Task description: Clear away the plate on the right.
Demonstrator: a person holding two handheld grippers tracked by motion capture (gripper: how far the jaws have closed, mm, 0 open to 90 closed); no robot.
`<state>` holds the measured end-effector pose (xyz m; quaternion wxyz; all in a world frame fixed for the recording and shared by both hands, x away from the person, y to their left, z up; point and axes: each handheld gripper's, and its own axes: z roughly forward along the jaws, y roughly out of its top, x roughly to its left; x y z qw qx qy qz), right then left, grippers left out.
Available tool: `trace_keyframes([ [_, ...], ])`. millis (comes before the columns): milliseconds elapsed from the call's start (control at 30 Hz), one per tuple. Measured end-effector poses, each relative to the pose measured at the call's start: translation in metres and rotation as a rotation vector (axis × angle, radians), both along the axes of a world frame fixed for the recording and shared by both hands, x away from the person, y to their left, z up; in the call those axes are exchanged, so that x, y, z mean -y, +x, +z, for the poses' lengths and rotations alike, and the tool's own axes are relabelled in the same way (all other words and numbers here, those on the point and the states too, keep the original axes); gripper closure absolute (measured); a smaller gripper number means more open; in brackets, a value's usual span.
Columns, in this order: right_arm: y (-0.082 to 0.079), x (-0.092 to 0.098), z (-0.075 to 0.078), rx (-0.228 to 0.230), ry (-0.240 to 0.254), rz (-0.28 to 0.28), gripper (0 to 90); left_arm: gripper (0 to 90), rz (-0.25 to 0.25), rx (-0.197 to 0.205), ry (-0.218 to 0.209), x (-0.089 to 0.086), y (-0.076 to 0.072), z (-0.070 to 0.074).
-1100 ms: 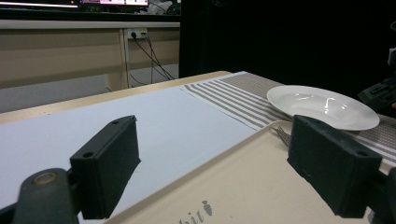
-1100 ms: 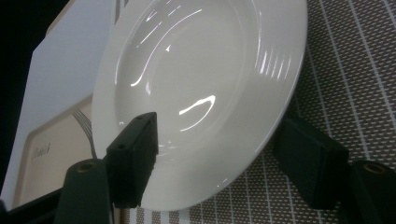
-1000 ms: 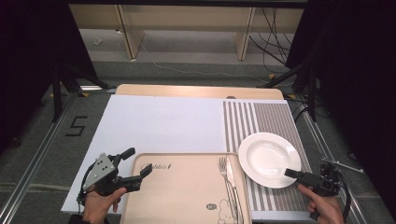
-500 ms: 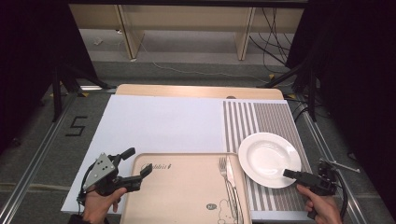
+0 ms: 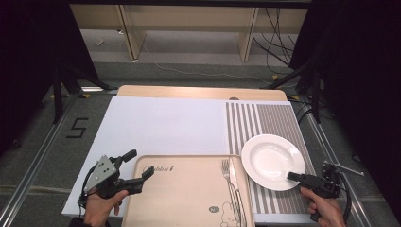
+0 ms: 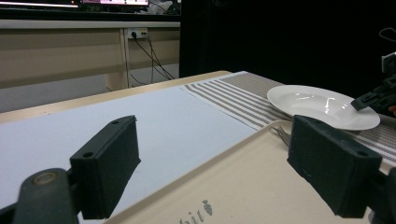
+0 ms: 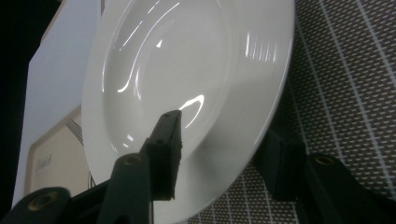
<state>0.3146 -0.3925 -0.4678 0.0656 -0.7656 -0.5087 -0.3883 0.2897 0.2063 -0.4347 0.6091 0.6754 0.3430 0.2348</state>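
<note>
Right gripper closing on the plate rim, left gripper spread at the tray corner

The right gripper [image 7: 219,154] has just been closing, one jaw above the rim of the white plate [image 5: 273,161], one under; grip unconfirmed, so a shallow bite could let it tip onto the striped mat [image 5: 265,118]. Right of the tray [image 5: 184,194]: one plate. On it: one fork [image 5: 227,171]. Left gripper [image 5: 140,164] stands released.

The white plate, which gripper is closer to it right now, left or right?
Right. The right gripper has its jaws around the plate's near rim, one above and one beneath. The left gripper straddles the tray's far left corner, well away from the plate.
</note>
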Motion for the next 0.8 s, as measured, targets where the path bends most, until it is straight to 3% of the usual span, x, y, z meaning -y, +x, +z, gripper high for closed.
trace_keyframes([
  [233, -0.0007, 0.0023, -0.0023, -0.012, 0.011, -0.021, 61.5, 16.0, 0.000, -0.001, 0.001, 0.0000, 0.0000, 0.0000],
  [467, -0.0017, 0.0040, -0.0043, -0.008, -0.014, -0.006, 64.4, 16.0, 0.001, -0.001, -0.001, 0.0000, 0.0000, 0.0000],
  [700, -0.0028, 0.0059, -0.0055, -0.009, 0.027, -0.030, 66.9, 16.0, 0.000, -0.002, 0.000, 0.0001, 0.0001, 0.0000],
  [767, -0.0034, 0.0077, -0.0078, 0.014, 0.018, -0.026, 67.6, 16.0, 0.000, -0.002, 0.001, 0.0000, 0.0000, 0.0000],
  [800, -0.0037, 0.0068, -0.0057, -0.020, 0.049, -0.041, 67.9, 16.0, 0.001, -0.001, 0.000, 0.0001, 0.0001, 0.0000],
])
